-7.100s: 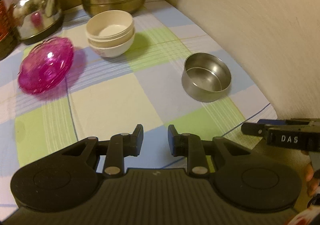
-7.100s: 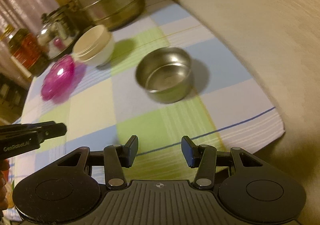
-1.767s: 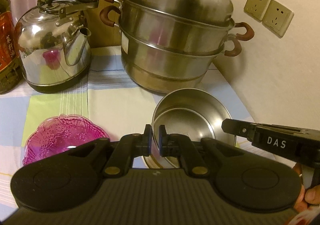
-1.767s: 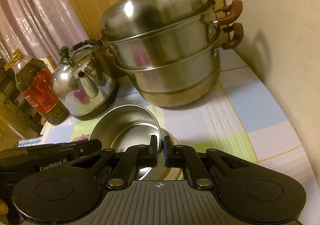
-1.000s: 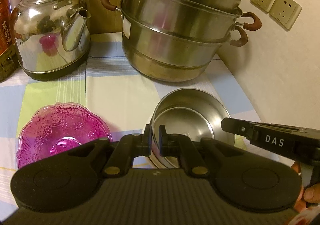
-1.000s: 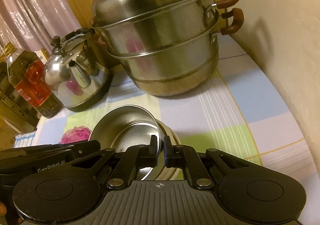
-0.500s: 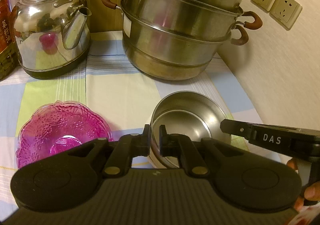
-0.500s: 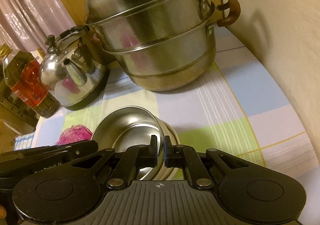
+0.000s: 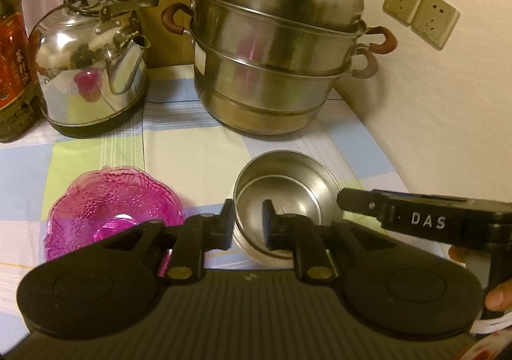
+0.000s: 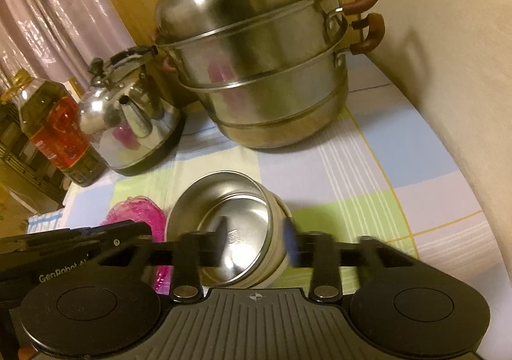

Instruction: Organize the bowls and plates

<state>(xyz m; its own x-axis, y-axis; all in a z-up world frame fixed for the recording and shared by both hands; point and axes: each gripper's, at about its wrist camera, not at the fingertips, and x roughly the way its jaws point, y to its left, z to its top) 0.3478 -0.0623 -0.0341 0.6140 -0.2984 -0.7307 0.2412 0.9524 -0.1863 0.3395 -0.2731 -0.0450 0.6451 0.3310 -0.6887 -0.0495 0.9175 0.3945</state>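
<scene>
A steel bowl (image 9: 284, 190) sits nested in the cream bowls (image 10: 281, 264), tilted a little, on the checked cloth. My left gripper (image 9: 248, 225) is open, its fingers straddling the bowl's near left rim. My right gripper (image 10: 256, 244) is open, its fingers either side of the bowl's right rim (image 10: 272, 216). Neither pad presses the rim. A pink glass bowl (image 9: 112, 216) rests to the left, and it also shows in the right wrist view (image 10: 134, 212).
A large steel steamer pot (image 9: 278, 55) stands at the back by the wall. A steel kettle (image 9: 89, 71) and an oil bottle (image 10: 54, 132) stand at the back left. Wall sockets (image 9: 419, 11) are on the right wall. The table's right edge runs along the wall.
Both grippers were shut on the steel bowl's rim and have now opened. The bowl has gone down into the cream bowls.
</scene>
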